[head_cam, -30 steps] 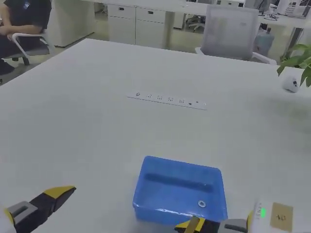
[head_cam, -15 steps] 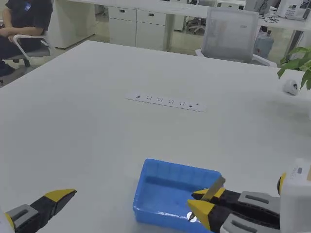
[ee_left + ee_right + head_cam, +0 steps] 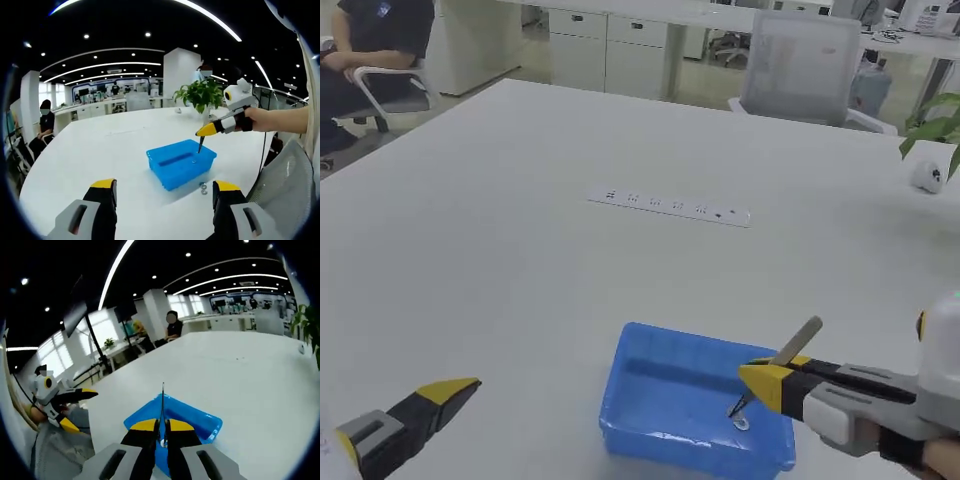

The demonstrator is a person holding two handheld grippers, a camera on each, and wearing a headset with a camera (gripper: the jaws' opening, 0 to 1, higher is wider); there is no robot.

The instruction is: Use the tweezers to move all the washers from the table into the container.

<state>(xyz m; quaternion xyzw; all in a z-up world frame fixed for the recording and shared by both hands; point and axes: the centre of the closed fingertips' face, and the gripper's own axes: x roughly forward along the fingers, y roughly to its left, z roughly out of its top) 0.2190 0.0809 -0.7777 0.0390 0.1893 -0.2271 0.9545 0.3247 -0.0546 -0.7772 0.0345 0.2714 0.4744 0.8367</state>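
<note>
Right gripper [image 3: 161,426] first: its yellow-tipped jaws were pressed almost together on the tweezers [image 3: 162,400], with just the thin metal shank between them, and that tight pinch looked like what kept so slim a tool from twisting. The tweezers slanted down from the jaws, tip dipped inside the blue container [image 3: 655,440], and right at that tip a washer [image 3: 740,424] lay on the container floor near the right-hand wall. Whether the points were touching it or just clear of it, the pictures were too small to tell. The low angle made sense as a way of setting a washer down over the rim instead of dropping it from a height. Over to the left gripper [image 3: 160,186]: jaws spread wide, nothing between them, parked low on the near-left side of the table [image 3: 520,250] and well apart from the container, likely kept out of the working hand's way. From its view, what looked like two more washers [image 3: 203,186] sat on the table just beside the container's near corner, so the job seemed only partly done. Farther out, a flat power strip [image 3: 668,208] lay across the middle of the table, well clear of the action.
</note>
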